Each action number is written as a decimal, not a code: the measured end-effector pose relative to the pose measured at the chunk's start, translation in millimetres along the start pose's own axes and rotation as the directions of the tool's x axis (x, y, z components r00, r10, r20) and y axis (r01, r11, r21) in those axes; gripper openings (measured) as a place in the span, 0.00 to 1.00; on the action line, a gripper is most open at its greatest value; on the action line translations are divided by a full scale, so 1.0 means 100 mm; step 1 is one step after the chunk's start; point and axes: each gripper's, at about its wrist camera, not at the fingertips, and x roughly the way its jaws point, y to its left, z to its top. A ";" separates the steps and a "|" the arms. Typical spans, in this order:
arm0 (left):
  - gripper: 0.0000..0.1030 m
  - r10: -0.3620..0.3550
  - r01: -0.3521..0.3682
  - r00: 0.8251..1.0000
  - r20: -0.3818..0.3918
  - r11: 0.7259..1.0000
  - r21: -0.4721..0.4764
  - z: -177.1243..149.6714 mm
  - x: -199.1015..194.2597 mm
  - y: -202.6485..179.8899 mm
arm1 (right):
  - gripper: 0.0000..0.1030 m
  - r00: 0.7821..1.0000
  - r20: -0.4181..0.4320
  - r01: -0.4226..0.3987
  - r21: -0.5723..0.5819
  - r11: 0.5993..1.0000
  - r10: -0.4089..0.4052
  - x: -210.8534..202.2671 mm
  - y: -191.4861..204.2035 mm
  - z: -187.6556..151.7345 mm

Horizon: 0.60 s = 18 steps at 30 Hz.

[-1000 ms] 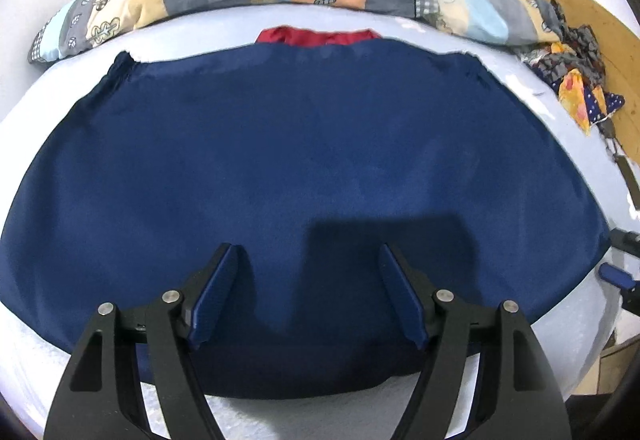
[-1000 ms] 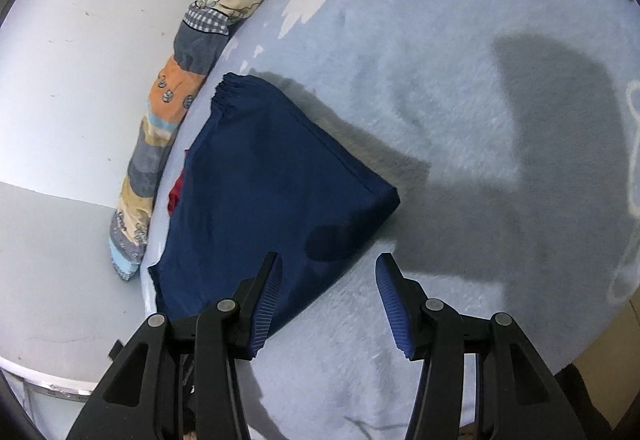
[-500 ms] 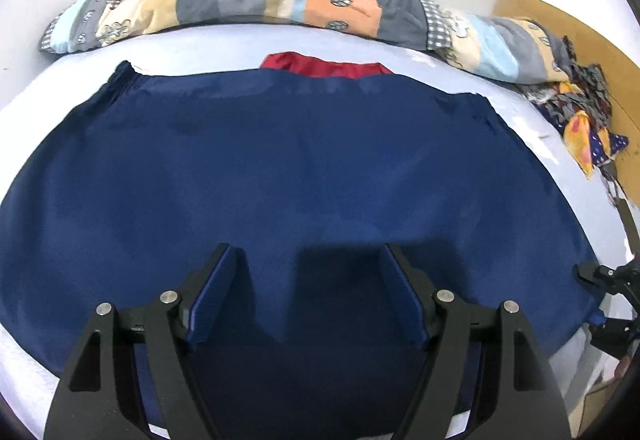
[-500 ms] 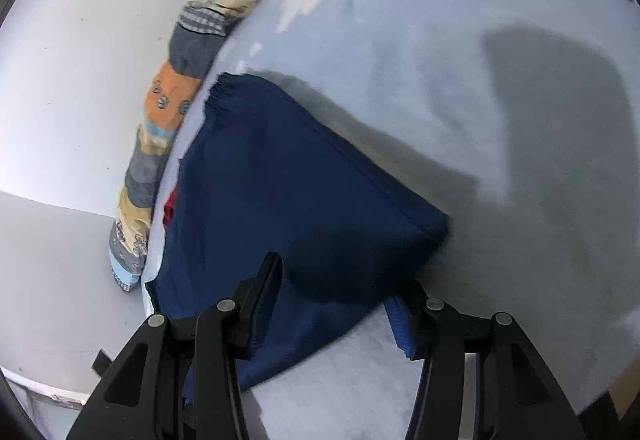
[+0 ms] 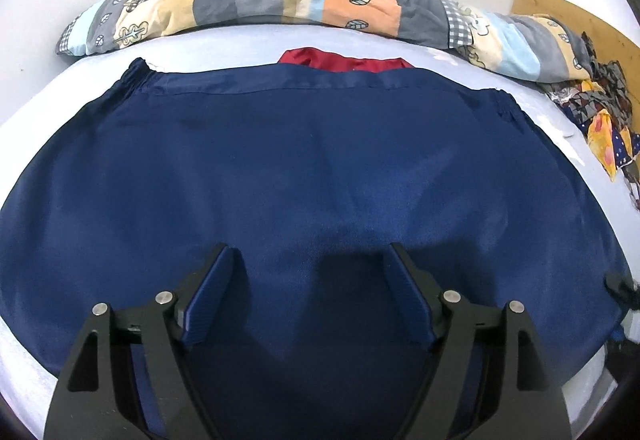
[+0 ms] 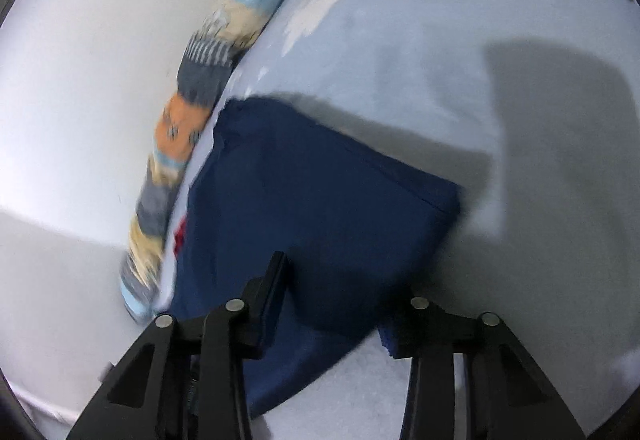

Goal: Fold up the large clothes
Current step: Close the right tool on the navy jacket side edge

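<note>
**Navy garment spread flat, both grippers spread above it**

One smooth, slightly glossy navy garment (image 5: 320, 176) lies flat on a pale blue fleecy bed cover (image 6: 420, 52). It fills the space directly ahead of and beneath the left gripper (image 5: 310, 292), whose two blue-padded fingers (image 5: 208, 300) stand wide apart over the cloth, gripping nothing. At the garment's far edge from that gripper runs a straight hemmed band with gathered, elasticated corners at either end. Just beyond that band peeks one strip of red fabric (image 5: 348, 62), also satiny.

Farther ahead, along the white wall, lies one long soft patchwork bolster (image 5: 280, 6) in grey, tan, orange and light blue panels with leaf prints. To the left gripper's far right sits one crumpled heap of multicoloured patterned cloth (image 5: 600, 112) by a wooden board (image 5: 576, 16).

The right wrist view is motion-blurred. The right gripper (image 6: 336, 304) is spread too, with the garment's squared near corner between its fingers; it seems to hold nothing, though whether a pad touches the cloth is unclear.
</note>
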 end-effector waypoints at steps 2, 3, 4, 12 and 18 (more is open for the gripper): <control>0.76 0.003 -0.003 1.000 0.004 1.000 0.000 0.00 0.00 -0.01 | 0.42 0.999 0.041 0.006 0.031 0.999 -0.008 -0.07 -0.08 -0.05; 0.76 0.006 -0.006 1.000 0.009 1.000 0.000 -0.01 0.00 -0.01 | 0.43 1.000 0.023 -0.011 0.045 0.999 0.010 -0.03 -0.12 -0.05; 0.77 0.008 -0.008 1.000 0.012 1.000 0.001 -0.01 0.00 -0.01 | 0.45 1.000 0.009 -0.027 0.053 0.998 0.027 0.02 -0.13 -0.04; 0.77 0.006 -0.006 1.000 0.017 1.000 0.006 -0.03 0.00 -0.01 | 0.15 0.987 -0.052 -0.155 -0.018 0.988 0.154 0.51 0.11 0.34; 0.78 0.018 -0.018 1.000 0.020 1.000 0.012 -0.02 -0.01 -0.04 | 0.14 0.996 -0.051 -0.075 -0.112 0.991 0.069 0.51 0.25 0.30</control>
